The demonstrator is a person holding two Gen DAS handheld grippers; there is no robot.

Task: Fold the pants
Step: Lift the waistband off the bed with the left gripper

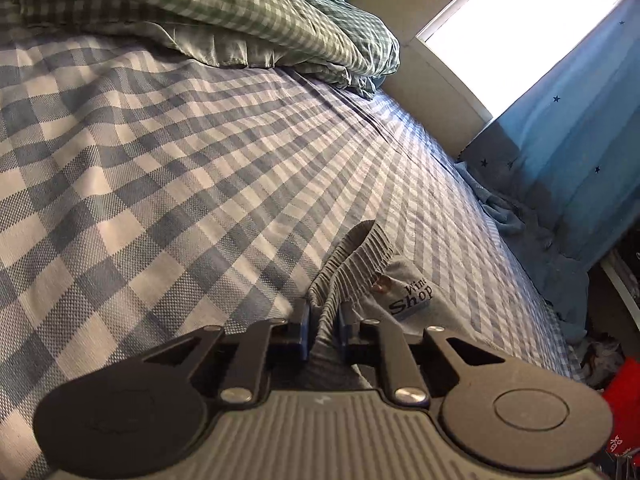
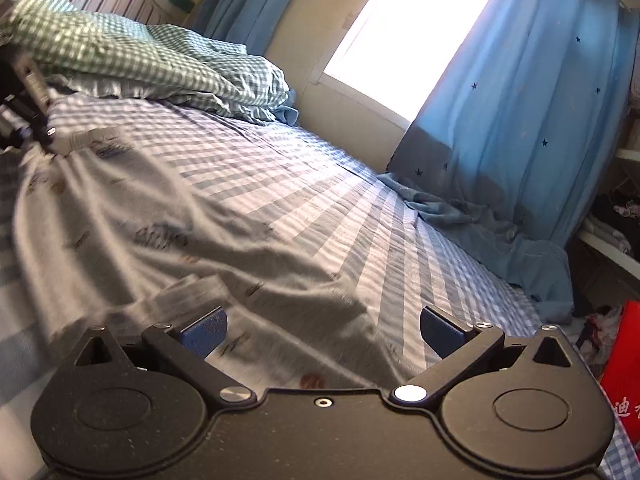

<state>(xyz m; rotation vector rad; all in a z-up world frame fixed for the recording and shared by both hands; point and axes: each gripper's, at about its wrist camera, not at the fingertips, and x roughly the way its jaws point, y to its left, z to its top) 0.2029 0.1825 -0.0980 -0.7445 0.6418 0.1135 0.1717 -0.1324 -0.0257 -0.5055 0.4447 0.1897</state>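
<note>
Two grippers: both over the bed [image 1: 160, 160]
left gripper [image 1: 323, 326]: fingers pinching the pants [image 1: 360, 264] waistband
right gripper [image 2: 322, 330]: fingers spread wide above the pants
around: checkered pillow [image 1: 224, 12], blue curtain [image 2: 520, 100]

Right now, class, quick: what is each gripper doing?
Left gripper: closed on the waistband of the grey pants.
Right gripper: open, holding nothing, over the pants on the bed.

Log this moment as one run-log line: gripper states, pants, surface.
left gripper: shut on pants waistband | right gripper: jaws open, empty, over pants | pants: spread on checked bed sheet | fold: not yet visible
</note>
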